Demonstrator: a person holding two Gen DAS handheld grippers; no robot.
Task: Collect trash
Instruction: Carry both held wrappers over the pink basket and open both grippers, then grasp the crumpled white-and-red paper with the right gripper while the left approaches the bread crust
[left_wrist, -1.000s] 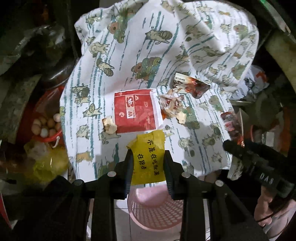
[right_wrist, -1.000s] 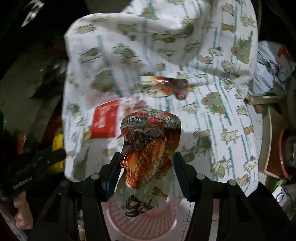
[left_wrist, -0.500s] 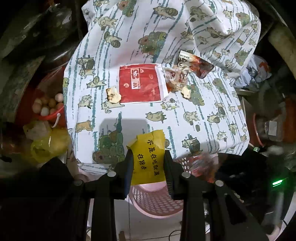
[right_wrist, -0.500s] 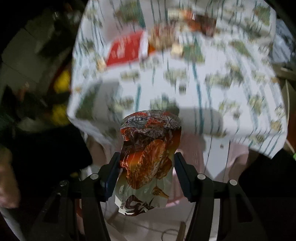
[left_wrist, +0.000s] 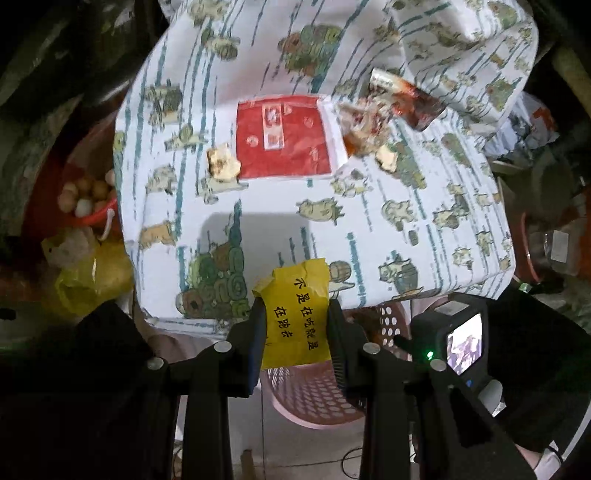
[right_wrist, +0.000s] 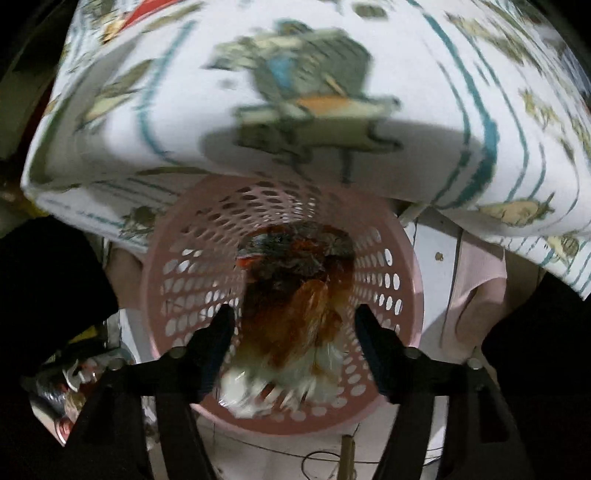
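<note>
Left wrist view: the left tongs are gripping a yellow wrapper above the pink basket; best carried fully over the rim first. Right wrist view: the right tongs, having just been opening, are standing wide as the blurred red wrapper is dropping inside the basket; its floor is hidden.

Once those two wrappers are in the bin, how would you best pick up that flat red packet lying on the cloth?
I would take the red packet by its white right-hand margin, coming from above with the fingers tilted low. It lies flat on the patterned cloth, so a straight pinch on the middle finds nothing to grip. That margin looks slightly lifted beside the crumpled wrapper, though that neighbour crowds it.
</note>
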